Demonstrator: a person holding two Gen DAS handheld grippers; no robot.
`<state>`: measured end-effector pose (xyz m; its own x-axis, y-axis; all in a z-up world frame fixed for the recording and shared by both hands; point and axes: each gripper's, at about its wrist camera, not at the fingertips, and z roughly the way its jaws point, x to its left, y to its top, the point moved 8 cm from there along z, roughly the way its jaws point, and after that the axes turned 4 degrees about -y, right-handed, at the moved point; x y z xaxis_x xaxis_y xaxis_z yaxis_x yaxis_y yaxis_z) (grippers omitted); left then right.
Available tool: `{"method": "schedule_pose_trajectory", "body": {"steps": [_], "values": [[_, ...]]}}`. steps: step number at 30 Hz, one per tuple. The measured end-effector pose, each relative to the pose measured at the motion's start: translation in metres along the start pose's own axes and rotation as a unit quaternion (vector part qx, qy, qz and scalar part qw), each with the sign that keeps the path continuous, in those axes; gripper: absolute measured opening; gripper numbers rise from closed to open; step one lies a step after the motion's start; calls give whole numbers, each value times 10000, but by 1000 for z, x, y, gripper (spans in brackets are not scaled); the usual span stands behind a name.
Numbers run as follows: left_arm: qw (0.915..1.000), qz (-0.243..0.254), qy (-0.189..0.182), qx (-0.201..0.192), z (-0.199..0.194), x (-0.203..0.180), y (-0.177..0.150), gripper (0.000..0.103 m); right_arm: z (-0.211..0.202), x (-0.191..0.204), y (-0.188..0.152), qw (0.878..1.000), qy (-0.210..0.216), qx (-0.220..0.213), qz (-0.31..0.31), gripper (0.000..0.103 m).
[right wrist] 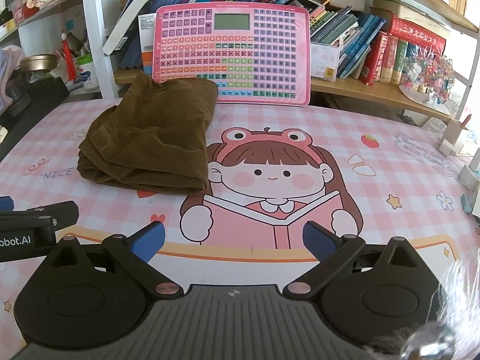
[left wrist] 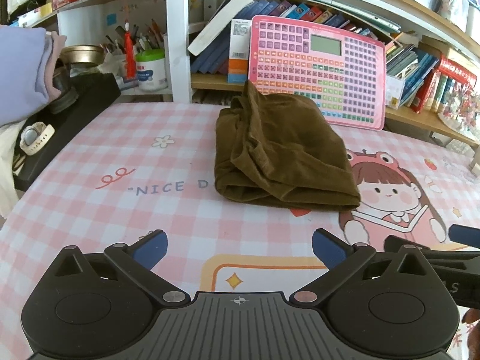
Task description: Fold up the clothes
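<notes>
The soft brown corduroy garment (left wrist: pixel 279 156) lies folded near the pink checked mat's (left wrist: pixel 90 204) back edge; it looks light and floppy; pinch its thick front fold; left gripper (left wrist: pixel 238 247) and right gripper (right wrist: pixel 234 241) both spread, holding nothing.

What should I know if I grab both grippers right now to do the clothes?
Left gripper: open, holding nothing, hovering over the pink checked cartoon desk mat.
Right gripper: open, holding nothing, over the reading-girl picture on the mat.
The brown corduroy garment lies on the mat ahead of both grippers, left of the girl's picture, its far end against the pink button-covered learning board propped at the shelves.
Done: the garment is already folded into a compact, somewhat lumpy bundle.
Left: perhaps smooth it. No other clothes show on the mat.
</notes>
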<state>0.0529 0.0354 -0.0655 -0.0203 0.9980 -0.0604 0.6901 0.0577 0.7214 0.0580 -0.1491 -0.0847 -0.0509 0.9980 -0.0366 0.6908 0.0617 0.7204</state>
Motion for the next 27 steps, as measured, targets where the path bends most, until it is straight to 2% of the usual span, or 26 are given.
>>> {"method": "schedule_pose_trajectory", "body": {"steps": [5, 27], "values": [[9997, 129, 203, 47, 3, 4, -2, 103, 1, -1, 0, 10000, -25, 0, 1, 99], [9997, 204, 142, 71, 6, 1, -2, 103, 3, 2, 0, 10000, -7, 31, -68, 99]]}}
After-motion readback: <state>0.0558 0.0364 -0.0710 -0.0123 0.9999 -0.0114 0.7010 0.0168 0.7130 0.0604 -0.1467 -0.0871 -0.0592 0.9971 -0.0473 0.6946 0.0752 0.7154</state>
